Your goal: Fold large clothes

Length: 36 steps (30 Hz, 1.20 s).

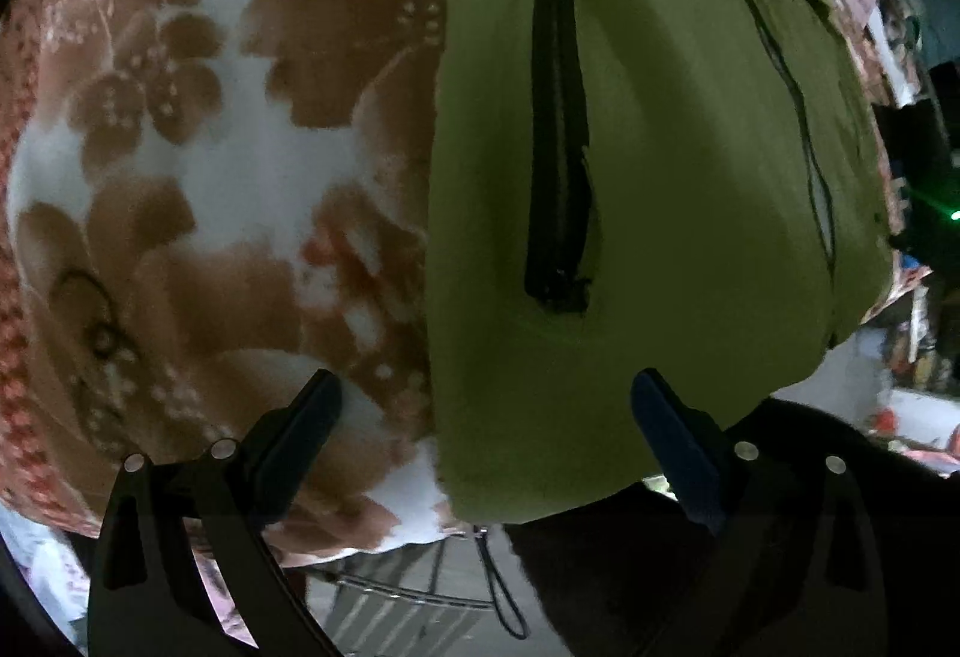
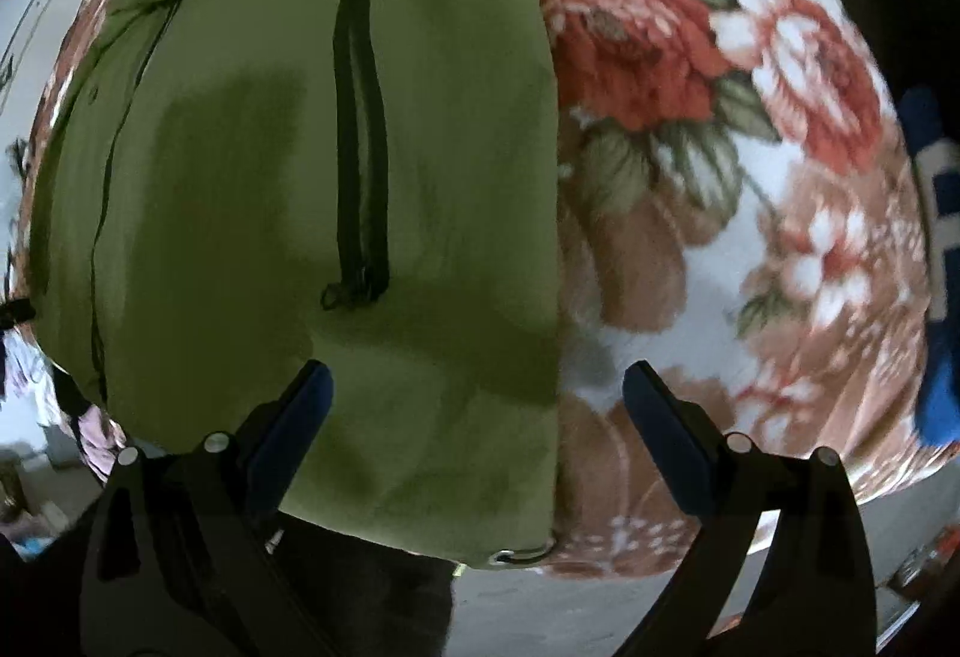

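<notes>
An olive-green jacket (image 1: 660,165) with black zip pockets (image 1: 558,129) lies flat on a flowered blanket (image 1: 240,147). My left gripper (image 1: 486,405) is open and empty above the jacket's near left hem edge. The jacket also shows in the right wrist view (image 2: 360,177) with its other zip pocket (image 2: 360,141). My right gripper (image 2: 477,393) is open and empty above the jacket's near right edge, where it meets the blanket (image 2: 750,177).
A black drawstring (image 1: 504,591) hangs below the hem over the surface's front edge. A blue and white item (image 2: 936,249) lies at the blanket's far right. Floor and clutter (image 1: 912,399) lie beyond the edge.
</notes>
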### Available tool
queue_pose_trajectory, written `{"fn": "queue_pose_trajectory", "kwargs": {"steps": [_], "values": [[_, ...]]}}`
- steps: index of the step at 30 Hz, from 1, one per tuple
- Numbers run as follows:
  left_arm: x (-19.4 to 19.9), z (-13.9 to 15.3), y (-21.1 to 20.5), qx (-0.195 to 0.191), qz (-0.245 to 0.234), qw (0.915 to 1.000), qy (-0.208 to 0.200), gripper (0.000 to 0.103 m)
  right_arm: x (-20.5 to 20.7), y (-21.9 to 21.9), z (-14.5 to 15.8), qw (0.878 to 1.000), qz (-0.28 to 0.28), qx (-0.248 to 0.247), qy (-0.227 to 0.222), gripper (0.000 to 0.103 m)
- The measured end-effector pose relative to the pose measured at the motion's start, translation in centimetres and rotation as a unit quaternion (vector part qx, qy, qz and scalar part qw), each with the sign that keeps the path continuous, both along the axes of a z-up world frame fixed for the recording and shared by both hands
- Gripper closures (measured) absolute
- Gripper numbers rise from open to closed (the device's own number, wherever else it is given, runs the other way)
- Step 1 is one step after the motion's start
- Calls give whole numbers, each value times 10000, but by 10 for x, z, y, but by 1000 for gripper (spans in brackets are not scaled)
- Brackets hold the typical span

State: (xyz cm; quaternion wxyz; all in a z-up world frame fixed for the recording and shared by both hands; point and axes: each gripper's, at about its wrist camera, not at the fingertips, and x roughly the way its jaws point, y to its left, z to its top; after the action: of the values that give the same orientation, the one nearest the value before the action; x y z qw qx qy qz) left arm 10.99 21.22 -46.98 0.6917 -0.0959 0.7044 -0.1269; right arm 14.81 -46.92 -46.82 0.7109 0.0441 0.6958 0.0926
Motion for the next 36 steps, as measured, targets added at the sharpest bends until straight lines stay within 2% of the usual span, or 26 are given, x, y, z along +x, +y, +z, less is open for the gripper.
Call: {"fn": "queue_pose_trajectory", "kwargs": {"steps": [4,9,11,12,13,15,17,21,22,24,25,26,27,28,32,34,36], "values": [[-10,-3,-10,-542,130,9984,76,11,-10,0,-12,9996,-192,167,84,7],[-11,-1,-33,-851,-95,9962,181,12,-14,-1,-10,9982,-214,554,115,6],[-10,3,-32,-993,-113,9948,195,12,-14,-1,-5,9970,-199,731,179,9],[-8,4,-32,-1070,-101,9940,205,13,-11,-2,1,9964,-156,808,197,13],[-6,5,-31,-1115,-92,9935,207,14,-13,-1,4,9958,-116,888,200,21],[-6,4,-28,-1153,-36,9931,214,19,-2,9,12,9939,5,1071,247,30],[-6,1,-21,-1196,75,9925,239,22,2,13,14,9937,106,1090,247,30],[-6,-12,-24,-1251,293,9913,302,23,8,16,-13,9931,191,1059,472,30],[-7,-15,-23,-1248,325,9912,310,25,5,12,-17,9926,165,1096,495,33],[-7,-20,-20,-1173,399,9917,349,37,5,11,-18,9920,22,1145,532,40],[-6,-20,-17,-1126,447,9919,376,51,5,9,-16,9917,-38,1169,535,50],[-6,-18,-13,-1114,494,9917,414,68,4,9,-13,9917,-48,1172,526,57],[-6,-16,-10,-1108,469,9918,421,77,3,7,-12,9915,-43,1187,524,73],[-6,-12,-11,-1095,409,9923,416,93,2,6,-9,9919,-36,1167,508,85],[-2,8,-31,-1202,51,9924,269,98,4,16,3,9932,281,1035,443,93],[1,13,-34,-1396,88,9900,184,98,5,22,11,9921,420,1116,387,94],[4,6,-35,-1387,133,9900,234,98,8,26,11,9905,444,1224,435,94]]}}
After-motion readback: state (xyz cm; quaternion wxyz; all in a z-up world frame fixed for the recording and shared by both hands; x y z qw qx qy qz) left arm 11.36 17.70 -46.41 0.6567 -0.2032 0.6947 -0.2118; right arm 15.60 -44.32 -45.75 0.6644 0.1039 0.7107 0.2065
